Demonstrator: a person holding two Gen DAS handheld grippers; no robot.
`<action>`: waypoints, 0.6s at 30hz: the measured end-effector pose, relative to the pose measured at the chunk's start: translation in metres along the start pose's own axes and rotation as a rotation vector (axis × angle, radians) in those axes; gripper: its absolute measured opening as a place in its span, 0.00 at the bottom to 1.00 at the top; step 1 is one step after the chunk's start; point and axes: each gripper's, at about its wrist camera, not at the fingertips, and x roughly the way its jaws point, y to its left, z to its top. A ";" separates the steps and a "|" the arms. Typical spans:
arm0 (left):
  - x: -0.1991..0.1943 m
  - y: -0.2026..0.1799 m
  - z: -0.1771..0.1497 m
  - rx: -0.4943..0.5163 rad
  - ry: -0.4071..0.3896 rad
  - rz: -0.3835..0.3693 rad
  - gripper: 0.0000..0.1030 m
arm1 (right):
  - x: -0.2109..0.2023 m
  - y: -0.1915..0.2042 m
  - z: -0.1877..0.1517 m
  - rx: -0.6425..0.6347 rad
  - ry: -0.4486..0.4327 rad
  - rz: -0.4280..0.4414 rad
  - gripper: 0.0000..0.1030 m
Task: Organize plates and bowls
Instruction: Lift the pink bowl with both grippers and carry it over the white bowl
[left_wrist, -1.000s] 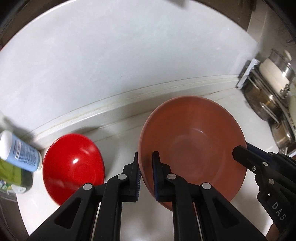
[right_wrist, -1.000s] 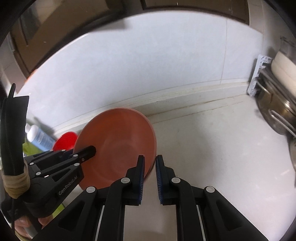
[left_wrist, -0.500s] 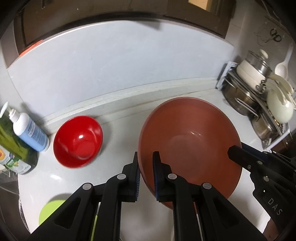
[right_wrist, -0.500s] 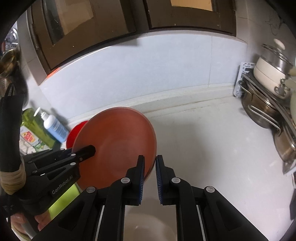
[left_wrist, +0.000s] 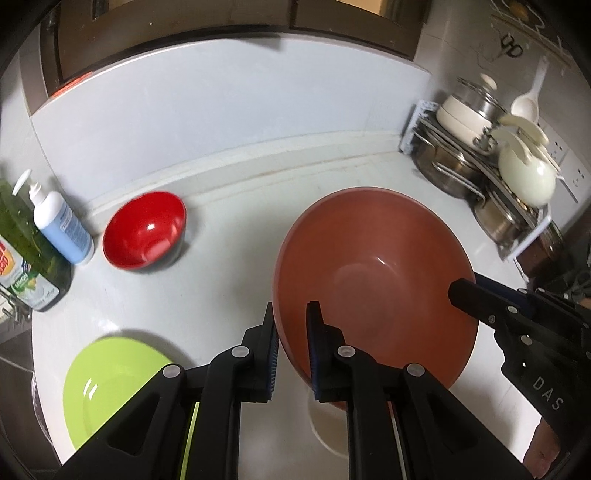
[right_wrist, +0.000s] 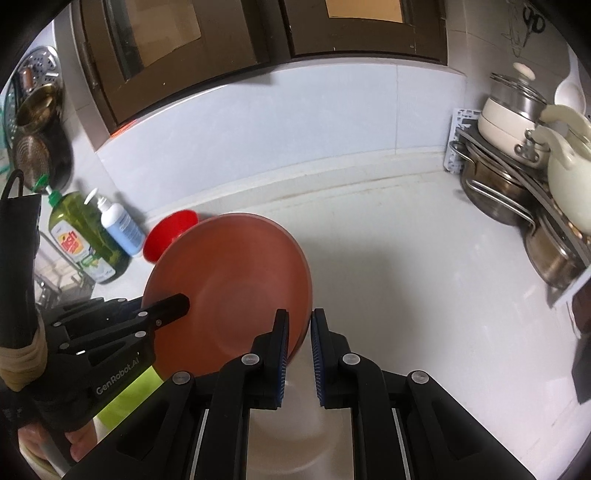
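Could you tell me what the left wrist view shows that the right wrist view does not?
Only the left view shows the whole green plate and the inside of the red bowl. Only the right view shows the strainers hanging on the left wall. Both show the brown bowl gripped at its rim by the left tool and the right tool, plus the two bottles and the pot rack.

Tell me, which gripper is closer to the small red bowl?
Left. The left gripper clamps the brown bowl's rim facing the red bowl; the right gripper grips the opposite rim.
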 end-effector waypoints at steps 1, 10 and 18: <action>-0.001 -0.002 -0.004 0.004 0.004 0.000 0.15 | -0.002 0.000 -0.004 0.000 0.004 0.000 0.13; 0.005 -0.013 -0.036 0.007 0.067 -0.020 0.16 | -0.006 -0.008 -0.032 0.016 0.046 -0.003 0.13; 0.021 -0.019 -0.058 0.006 0.130 -0.019 0.16 | 0.006 -0.018 -0.052 0.038 0.107 0.003 0.13</action>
